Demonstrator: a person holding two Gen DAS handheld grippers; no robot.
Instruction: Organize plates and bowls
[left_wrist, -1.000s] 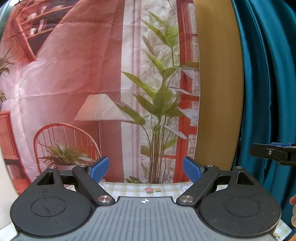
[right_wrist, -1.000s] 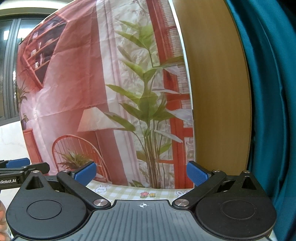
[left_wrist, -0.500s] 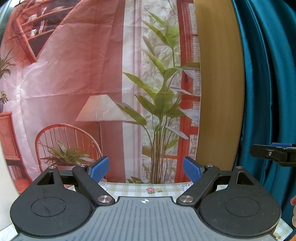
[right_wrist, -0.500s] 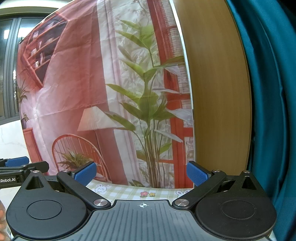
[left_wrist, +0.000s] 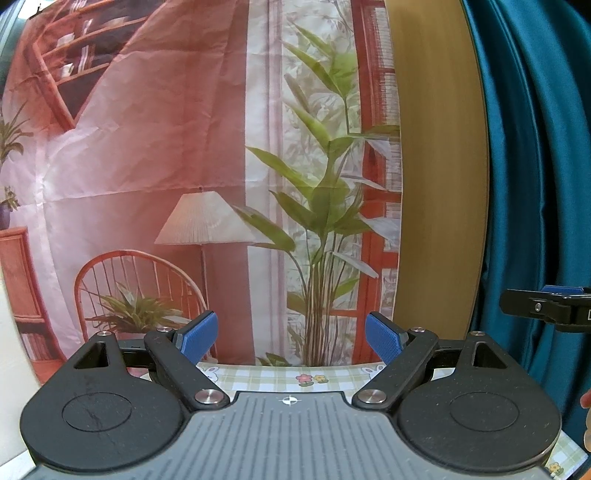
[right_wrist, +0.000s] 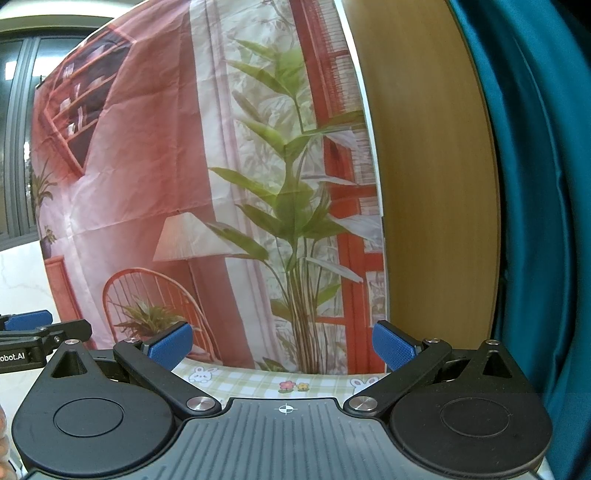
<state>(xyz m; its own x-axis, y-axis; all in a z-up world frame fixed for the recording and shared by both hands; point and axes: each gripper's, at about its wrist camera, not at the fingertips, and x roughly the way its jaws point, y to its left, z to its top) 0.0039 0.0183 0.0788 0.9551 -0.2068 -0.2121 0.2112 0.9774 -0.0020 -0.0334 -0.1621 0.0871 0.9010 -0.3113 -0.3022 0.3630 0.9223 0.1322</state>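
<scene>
No plates or bowls appeared in either wrist view; where they lay could not be told from these pictures. Both cameras were pitched up and looked over the far edge of the checked tablecloth (left_wrist: 280, 374), so the surface nearer the tools, where the crockery would be expected, was out of sight.

The left gripper (left_wrist: 291, 334) had its blue pads spread wide with nothing between them. The right gripper (right_wrist: 282, 345) stood likewise, fingers apart and empty. Each tool showed at the edge of the other's view, the two held side by side at about the same height.

Ahead of both tools, beyond the cloth's far edge, hung a printed backdrop (left_wrist: 147, 166) showing a lamp, a chair and a tall plant. To the right of that stood a wooden panel (left_wrist: 439, 184), and further right a teal curtain (left_wrist: 535, 166).

Judgement: the task appeared to be at its outset or between steps, with no item in hand. The next move would call for tipping the grippers down toward the table to bring the dishes into view before any approach.
</scene>
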